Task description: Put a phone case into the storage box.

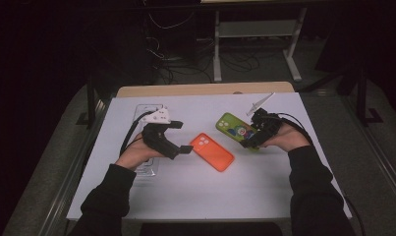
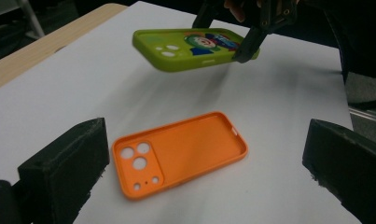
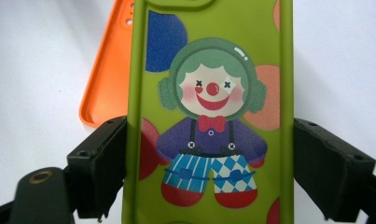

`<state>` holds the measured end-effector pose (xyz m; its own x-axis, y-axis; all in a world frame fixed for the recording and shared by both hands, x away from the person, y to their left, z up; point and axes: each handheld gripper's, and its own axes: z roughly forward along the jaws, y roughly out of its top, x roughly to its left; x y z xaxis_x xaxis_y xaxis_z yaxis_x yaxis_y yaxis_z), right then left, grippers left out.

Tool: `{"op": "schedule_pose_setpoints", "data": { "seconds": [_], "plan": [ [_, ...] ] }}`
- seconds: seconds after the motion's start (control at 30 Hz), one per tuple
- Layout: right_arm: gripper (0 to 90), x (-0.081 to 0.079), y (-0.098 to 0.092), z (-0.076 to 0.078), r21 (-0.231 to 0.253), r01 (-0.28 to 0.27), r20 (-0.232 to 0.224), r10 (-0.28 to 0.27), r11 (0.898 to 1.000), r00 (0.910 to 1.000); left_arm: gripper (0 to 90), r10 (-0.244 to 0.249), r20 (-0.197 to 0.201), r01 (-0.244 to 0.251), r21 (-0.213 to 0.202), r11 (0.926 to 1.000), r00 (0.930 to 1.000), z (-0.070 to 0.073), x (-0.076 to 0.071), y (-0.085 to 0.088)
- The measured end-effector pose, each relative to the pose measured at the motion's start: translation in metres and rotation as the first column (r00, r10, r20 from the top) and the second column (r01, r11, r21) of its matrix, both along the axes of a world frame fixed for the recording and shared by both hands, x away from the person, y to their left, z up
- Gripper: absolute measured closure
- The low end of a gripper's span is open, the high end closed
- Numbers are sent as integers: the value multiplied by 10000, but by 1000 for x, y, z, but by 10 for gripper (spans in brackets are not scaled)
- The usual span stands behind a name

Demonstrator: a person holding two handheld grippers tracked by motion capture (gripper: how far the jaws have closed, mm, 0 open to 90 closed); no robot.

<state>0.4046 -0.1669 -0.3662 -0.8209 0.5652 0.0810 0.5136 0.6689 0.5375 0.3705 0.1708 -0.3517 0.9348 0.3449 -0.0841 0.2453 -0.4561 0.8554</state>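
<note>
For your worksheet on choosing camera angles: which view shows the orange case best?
The left gripper view: the orange case lies whole on the white table, hollow side up, camera holes clear. The high view shows it small, beside the left claw. The right gripper view shows one edge behind the green case.

We are in what looks like a lab or recording room: beyond our left gripper (image 1: 185,149) a white-covered table (image 1: 200,191) stands in darkness, with tangled cables (image 1: 185,69) and a white bench frame (image 1: 254,34) behind.
</note>
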Motion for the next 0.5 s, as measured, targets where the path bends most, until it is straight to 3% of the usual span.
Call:
{"op": "schedule_pose_setpoints", "data": {
  "seconds": [0.13,0.5],
  "plan": [
    [155,-2,6,-3,-192,-451,306,456,9988,9985,0,-163,27,163,-126,9998,9999,-3,4,-8],
    [154,-16,21,-3,-433,-1625,451,1644,9858,9854,0,-714,216,707,314,9970,9972,-6,2,-11]
  ]
}}
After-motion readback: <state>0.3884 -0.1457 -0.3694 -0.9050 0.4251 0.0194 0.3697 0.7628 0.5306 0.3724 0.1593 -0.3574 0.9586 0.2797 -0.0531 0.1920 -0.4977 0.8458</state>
